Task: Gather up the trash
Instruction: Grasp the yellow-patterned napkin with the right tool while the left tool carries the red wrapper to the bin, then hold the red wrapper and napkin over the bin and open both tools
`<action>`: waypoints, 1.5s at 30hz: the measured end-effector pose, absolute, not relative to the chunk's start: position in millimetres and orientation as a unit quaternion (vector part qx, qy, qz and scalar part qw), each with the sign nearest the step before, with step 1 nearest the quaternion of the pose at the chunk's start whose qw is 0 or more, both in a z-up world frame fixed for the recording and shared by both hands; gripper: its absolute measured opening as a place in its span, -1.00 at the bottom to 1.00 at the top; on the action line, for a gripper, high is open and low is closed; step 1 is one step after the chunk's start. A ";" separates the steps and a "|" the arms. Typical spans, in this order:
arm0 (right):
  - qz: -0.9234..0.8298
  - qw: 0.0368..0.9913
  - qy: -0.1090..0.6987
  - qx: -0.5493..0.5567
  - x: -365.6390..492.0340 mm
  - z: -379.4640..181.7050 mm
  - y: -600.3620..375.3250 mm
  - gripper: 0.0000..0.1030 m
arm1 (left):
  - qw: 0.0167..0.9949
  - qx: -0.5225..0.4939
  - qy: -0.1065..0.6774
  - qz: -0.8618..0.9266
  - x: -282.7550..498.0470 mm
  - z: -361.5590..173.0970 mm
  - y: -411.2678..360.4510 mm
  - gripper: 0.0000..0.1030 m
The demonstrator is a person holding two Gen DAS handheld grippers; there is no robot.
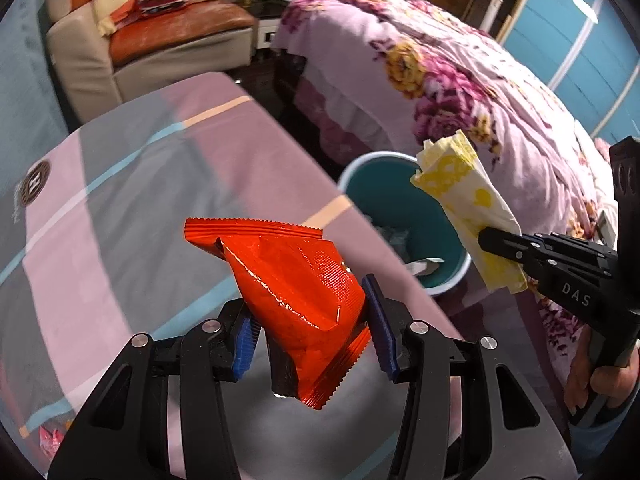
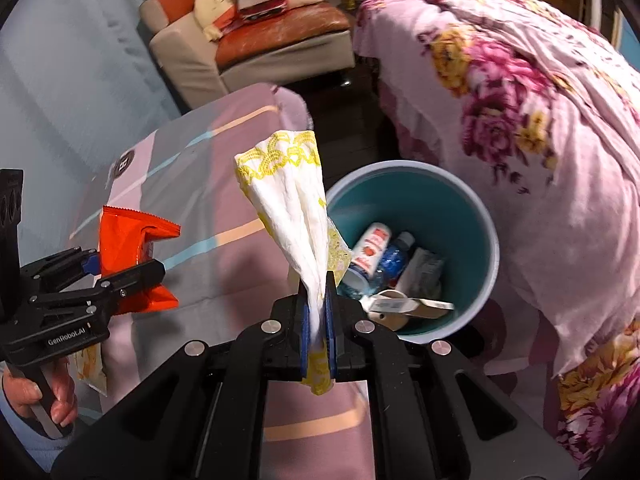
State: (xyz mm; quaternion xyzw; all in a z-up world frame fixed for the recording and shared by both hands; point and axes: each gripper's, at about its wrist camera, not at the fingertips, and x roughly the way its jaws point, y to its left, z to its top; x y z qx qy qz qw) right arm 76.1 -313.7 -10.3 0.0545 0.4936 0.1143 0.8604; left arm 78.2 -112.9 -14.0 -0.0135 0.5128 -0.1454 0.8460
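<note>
My left gripper (image 1: 310,320) is shut on a red snack wrapper (image 1: 296,276) and holds it above the striped table; it also shows in the right wrist view (image 2: 132,268) with the wrapper (image 2: 128,240). My right gripper (image 2: 319,304) is shut on a white and yellow paper napkin (image 2: 292,200), held near the near rim of the teal trash bin (image 2: 472,216). In the left wrist view the right gripper (image 1: 486,240) holds the napkin (image 1: 468,200) over the bin (image 1: 360,184). The bin holds bottles and cartons.
The striped pink and grey tablecloth (image 1: 120,208) covers the table on the left. A floral bedspread (image 2: 540,140) hangs right of the bin. An armchair (image 2: 256,48) with a bag on it stands at the back. A yellow-patterned packet (image 2: 92,368) lies at the table's near left.
</note>
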 end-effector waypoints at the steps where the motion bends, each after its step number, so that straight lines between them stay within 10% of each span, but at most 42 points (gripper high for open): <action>1: 0.113 0.861 0.493 0.057 76.6 -11.0 -317.0 -0.87 | 0.845 -0.010 0.513 -0.149 80.1 -14.0 -121.0 -0.04; 45: 0.031 0.852 0.507 0.127 110.2 -34.6 -428.9 -0.86 | 0.804 0.047 0.551 -0.219 160.4 -61.7 -245.3 0.18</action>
